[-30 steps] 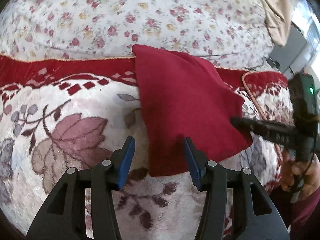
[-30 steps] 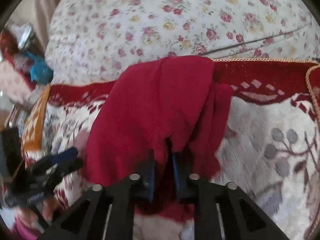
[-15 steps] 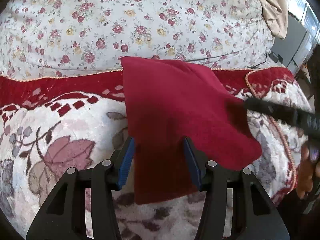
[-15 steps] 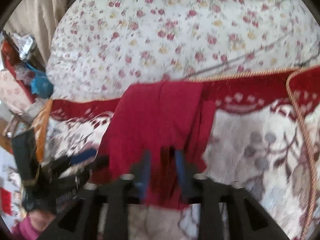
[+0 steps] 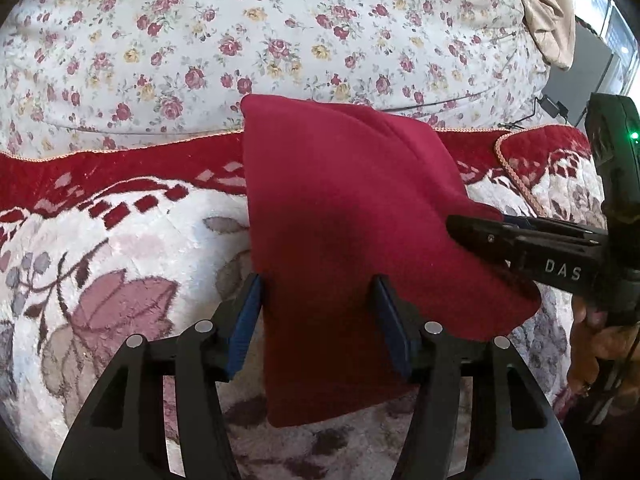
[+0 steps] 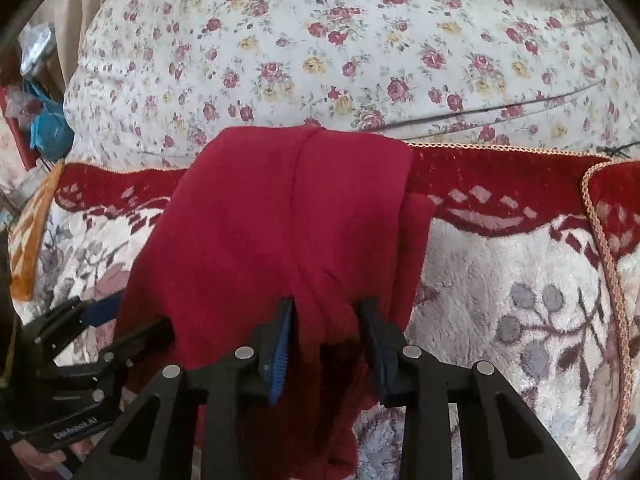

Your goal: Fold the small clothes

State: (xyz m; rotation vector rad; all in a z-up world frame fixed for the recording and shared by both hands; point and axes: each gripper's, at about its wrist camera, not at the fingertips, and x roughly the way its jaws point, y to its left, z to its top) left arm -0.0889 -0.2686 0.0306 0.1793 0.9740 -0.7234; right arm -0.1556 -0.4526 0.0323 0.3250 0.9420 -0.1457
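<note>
A dark red folded garment (image 5: 340,208) lies on a plush blanket (image 5: 132,248) patterned with leaves and a red border. My left gripper (image 5: 318,310) straddles the garment's near left strip. Its jaws are opening and the cloth lies between the blue pads, which do not press on it. In the right wrist view the same garment (image 6: 248,224) shows a seam down its middle. My right gripper (image 6: 327,320) has a raised fold of it between the fingers, and its jaws are closing without a visible pinch. Each gripper shows in the other's view: the right gripper (image 5: 456,226) and the left gripper (image 6: 136,318).
A floral quilt (image 5: 280,40) bulges behind the blanket. A beige cloth (image 5: 544,12) hangs at the top right, with a thin cable (image 5: 460,100) across the quilt. An orange-patterned cushion edge (image 6: 32,232) and blue and silver clutter (image 6: 44,120) lie to the left. A hand (image 5: 592,344) holds the right gripper.
My left gripper slid forward, so the garment's strip now lies between its fingers, and its jaws spread wider. My right gripper let go of the fold it had pinched, and its fingers now stand apart.
</note>
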